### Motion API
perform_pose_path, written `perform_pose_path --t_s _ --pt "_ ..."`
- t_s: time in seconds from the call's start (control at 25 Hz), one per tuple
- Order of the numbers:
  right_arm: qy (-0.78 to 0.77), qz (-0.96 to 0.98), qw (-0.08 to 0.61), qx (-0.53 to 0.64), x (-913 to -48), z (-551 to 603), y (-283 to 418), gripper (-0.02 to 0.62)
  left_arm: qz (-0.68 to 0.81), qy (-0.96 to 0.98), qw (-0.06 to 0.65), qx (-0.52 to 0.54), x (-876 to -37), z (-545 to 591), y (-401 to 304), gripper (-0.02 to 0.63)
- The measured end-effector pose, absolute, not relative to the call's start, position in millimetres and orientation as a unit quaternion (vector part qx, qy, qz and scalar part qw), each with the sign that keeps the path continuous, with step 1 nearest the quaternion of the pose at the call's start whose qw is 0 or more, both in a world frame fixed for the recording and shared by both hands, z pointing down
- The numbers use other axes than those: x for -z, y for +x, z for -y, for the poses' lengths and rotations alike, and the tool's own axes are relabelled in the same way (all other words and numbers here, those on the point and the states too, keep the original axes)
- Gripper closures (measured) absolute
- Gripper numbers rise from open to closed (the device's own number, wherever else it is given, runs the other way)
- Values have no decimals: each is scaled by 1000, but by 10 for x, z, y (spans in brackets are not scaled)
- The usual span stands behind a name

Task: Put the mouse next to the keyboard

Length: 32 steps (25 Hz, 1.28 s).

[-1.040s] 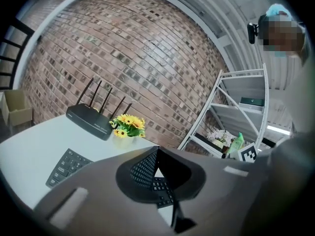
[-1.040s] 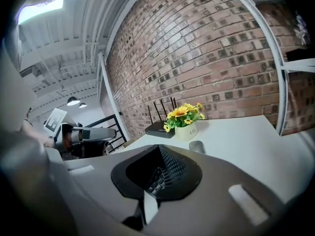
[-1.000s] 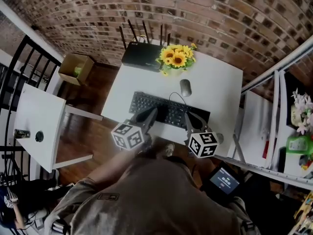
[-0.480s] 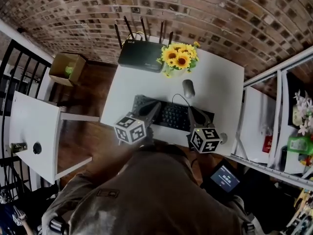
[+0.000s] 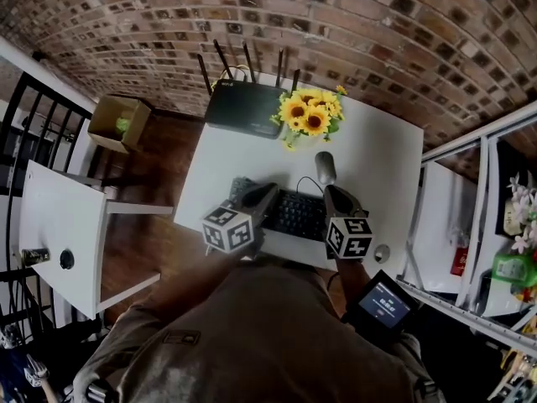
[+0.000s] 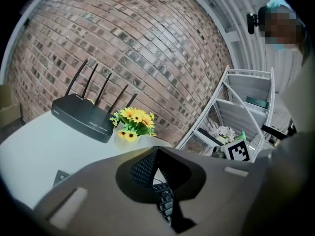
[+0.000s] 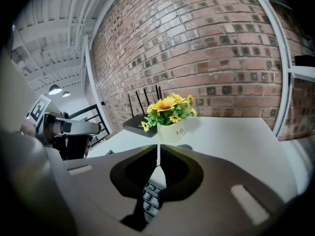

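right gripper (image 5: 330, 190) forward, closer to mouse (image 5: 325, 167)

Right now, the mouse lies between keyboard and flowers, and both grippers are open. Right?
No: the left gripper and right gripper are shut, as their own views show. The mouse does lie between keyboard and flowers.

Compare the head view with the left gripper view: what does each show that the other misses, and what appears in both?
Only the head view shows the mouse, lying on the table between the keyboard and the sunflowers. In the left gripper view the jaws block that spot.

Only the left gripper view shows the left gripper close up, its jaw tips together with nothing between them.

Both show the router, the sunflowers, part of the keyboard, the white table and the brick wall.
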State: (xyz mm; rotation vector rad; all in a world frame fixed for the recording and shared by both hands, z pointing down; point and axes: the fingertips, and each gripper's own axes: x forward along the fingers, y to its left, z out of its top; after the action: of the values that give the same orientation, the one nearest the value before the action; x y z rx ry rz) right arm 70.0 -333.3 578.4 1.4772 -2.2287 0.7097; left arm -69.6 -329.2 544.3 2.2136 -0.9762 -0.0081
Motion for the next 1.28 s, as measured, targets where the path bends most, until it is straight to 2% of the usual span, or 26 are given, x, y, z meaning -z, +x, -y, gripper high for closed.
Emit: perform_pose_path --t_s 0.28,0.48,0.88,1.28 --pt "520 778 250 -248 -6136 3710 730 371 395 843 364 -2 -5550 3386 -832 606" --pt "510 763 312 -245 -6489 3944 748 282 421 827 373 -3 -5646 3381 -1028 606" --pt "469 734 410 -270 -7046 4057 844 249 450 802 392 6 -5773 3354 -1213 606" --pt "464 730 409 -290 -7122 4034 896 275 446 802 399 9 -5781 3387 -1154 606"
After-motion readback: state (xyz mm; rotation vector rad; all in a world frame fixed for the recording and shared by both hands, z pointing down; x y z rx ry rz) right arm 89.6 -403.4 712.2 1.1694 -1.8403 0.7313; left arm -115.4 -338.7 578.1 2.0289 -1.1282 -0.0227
